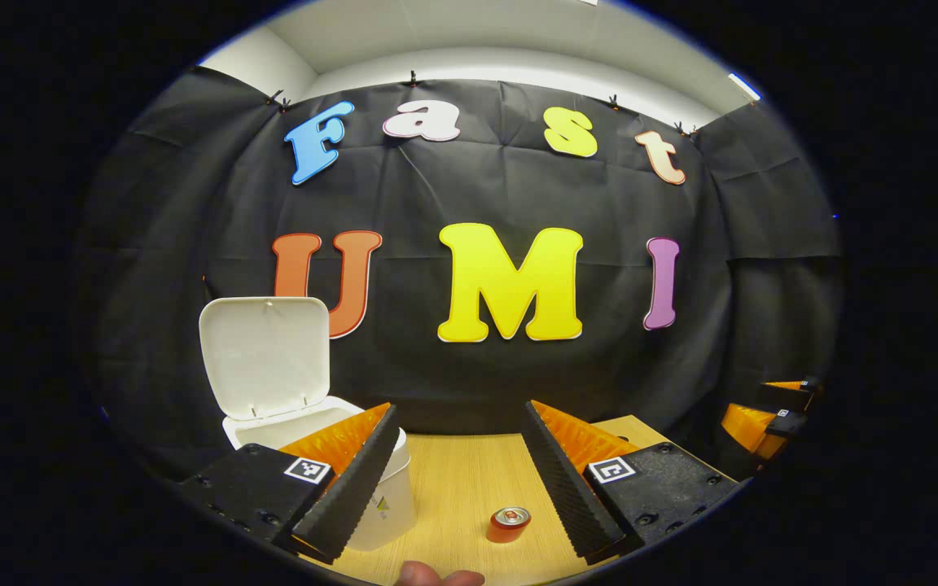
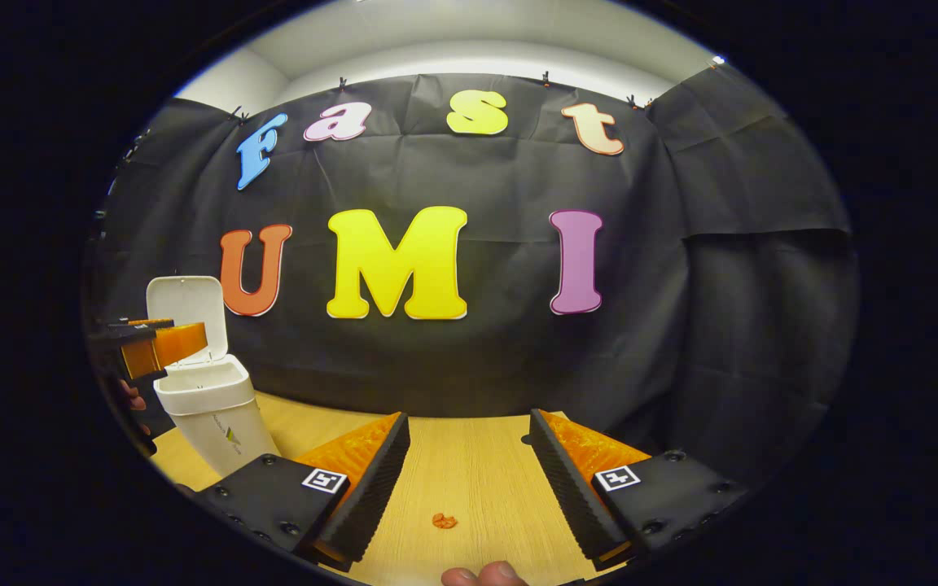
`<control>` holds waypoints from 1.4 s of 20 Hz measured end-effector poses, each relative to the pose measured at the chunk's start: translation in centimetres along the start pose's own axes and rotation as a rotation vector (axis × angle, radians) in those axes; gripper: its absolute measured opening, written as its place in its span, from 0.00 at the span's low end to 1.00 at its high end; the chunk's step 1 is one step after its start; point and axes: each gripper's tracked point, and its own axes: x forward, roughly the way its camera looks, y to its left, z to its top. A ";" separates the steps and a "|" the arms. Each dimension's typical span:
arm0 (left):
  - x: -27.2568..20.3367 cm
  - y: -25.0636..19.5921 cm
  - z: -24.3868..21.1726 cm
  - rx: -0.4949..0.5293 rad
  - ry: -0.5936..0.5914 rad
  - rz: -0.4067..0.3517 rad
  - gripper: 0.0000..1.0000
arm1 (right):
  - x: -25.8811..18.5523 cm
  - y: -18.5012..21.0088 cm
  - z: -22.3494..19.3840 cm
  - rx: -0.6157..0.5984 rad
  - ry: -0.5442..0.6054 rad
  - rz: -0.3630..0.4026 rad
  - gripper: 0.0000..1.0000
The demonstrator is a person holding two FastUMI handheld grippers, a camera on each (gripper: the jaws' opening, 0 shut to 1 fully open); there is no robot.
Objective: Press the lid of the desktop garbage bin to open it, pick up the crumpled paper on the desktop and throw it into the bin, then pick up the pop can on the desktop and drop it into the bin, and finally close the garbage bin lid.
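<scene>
Open tabletop (image 2: 469, 472) between bin (image 2: 212, 407) and right wall, upright lid (image 2: 186, 313) behind the bin mouth

Bin (image 1: 371, 505) & raised lid (image 1: 265, 358): smooth matt plastic. Table (image 1: 461, 488): pale wood-grain, low sheen. Pop can (image 1: 509, 524): glossy metal, shiny top. Paper (image 2: 444, 521): crumpled, rough. Backdrop (image 2: 721, 285): matt creased cloth.

Left gripper view: the left tongs (image 1: 457, 480) cover the bin (image 1: 383, 509) front, so its inside stays out of sight. The other tongs (image 1: 770, 419) are cut off at the right edge. Right gripper view: the scrap (image 2: 444, 521) on the bench (image 2: 469, 464) is too small to make out, and a fingertip (image 2: 485, 575) is clipped at the bottom
</scene>
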 end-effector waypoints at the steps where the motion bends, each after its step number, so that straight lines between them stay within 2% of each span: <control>1: -0.3 -0.3 -0.4 0.002 0.007 -0.003 0.99 | 0.2 0.3 -0.8 -0.002 0.017 0.015 0.94; 4: -1.3 -1.1 -1.0 -0.006 0.028 -0.011 0.98 | 0.8 0.7 -3.4 -0.022 0.067 0.053 0.93; 11: -2.7 -1.4 -0.5 0.051 0.030 -0.015 0.99 | 2.6 1.8 -9.1 -0.038 0.176 0.119 0.93; 20: -3.6 -1.7 -0.4 0.049 0.054 -0.015 0.99 | 6.0 1.5 -14.3 -0.059 0.270 0.153 0.95; 28: -4.1 -0.3 -0.5 0.044 0.081 0.047 0.98 | 9.0 1.3 -20.4 -0.056 0.401 0.183 0.95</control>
